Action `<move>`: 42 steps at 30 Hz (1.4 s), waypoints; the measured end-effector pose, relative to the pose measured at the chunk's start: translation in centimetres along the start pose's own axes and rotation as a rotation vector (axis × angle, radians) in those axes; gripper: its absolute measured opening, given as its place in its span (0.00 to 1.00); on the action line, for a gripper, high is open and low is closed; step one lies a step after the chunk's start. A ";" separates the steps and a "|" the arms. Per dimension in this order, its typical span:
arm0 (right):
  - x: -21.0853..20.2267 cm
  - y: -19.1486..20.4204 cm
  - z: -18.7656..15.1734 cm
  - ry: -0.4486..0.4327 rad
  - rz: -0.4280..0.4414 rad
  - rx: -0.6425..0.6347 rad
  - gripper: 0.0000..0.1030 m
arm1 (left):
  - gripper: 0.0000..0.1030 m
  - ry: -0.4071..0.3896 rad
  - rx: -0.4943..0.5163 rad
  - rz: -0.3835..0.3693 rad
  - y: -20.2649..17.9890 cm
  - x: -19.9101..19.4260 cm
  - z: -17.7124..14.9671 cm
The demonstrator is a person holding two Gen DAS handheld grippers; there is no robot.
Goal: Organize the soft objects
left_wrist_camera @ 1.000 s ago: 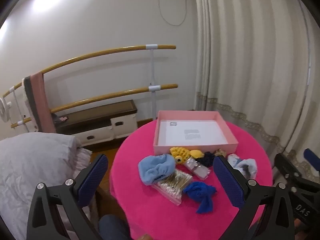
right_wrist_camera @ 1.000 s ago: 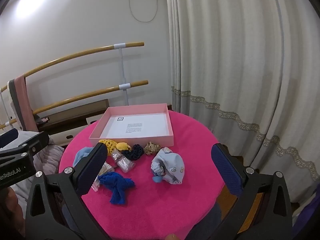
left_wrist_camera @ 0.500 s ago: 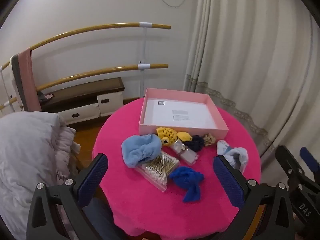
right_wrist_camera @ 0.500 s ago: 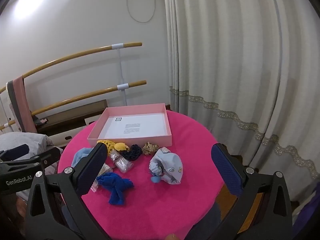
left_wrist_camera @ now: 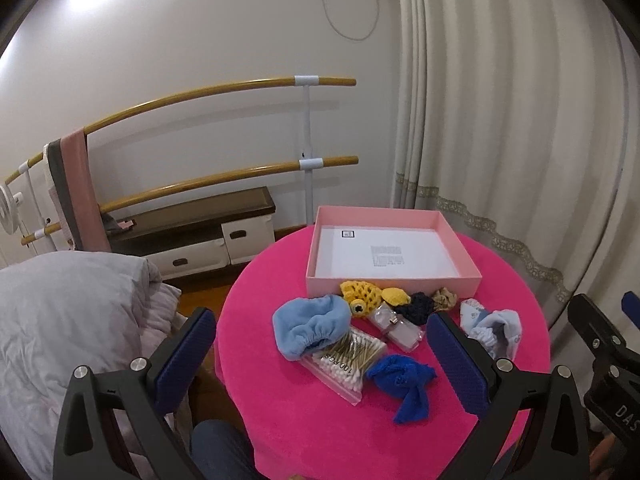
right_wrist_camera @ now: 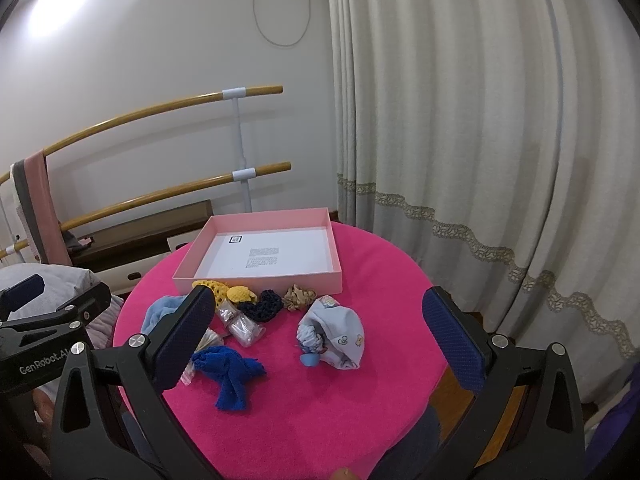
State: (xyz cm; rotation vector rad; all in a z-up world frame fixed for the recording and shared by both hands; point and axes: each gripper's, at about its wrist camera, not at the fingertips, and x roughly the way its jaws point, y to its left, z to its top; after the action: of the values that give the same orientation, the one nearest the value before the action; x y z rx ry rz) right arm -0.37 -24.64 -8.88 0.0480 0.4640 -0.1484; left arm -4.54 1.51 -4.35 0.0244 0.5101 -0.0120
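— Round pink table (left_wrist_camera: 288, 412): where's everything?
— Soft items, such as the dark blue cloth (right_wrist_camera: 230, 374), lie mid-table, just before the pink box (right_wrist_camera: 260, 279) at the far edge.
— Jaws?
— Left gripper (left_wrist_camera: 322, 354) and right gripper (right_wrist_camera: 318, 338) both spread, empty.

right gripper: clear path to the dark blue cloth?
Probably yes. The right gripper is open above the table, and the dark blue cloth lies uncovered on the pink tablecloth, slightly left of its centreline, nothing on top.
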 end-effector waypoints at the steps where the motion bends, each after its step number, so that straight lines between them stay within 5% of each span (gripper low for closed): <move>1: 0.0 0.0 0.0 0.000 0.000 -0.001 1.00 | 1.00 0.000 0.002 0.001 -0.2 -0.1 -0.3; 24: 0.1 0.0 0.3 -0.016 0.008 -0.009 1.00 | 1.00 -0.062 -0.011 0.007 1.8 -0.5 -1.4; 42: -0.3 0.4 0.0 -0.043 0.014 -0.023 1.00 | 1.00 -0.080 -0.021 0.024 -0.6 -0.6 3.2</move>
State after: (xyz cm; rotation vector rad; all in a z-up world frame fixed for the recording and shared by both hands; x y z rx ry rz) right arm -0.60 -24.23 -8.70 0.0258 0.4226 -0.1299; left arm -3.46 0.86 -1.27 0.0099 0.4303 0.0160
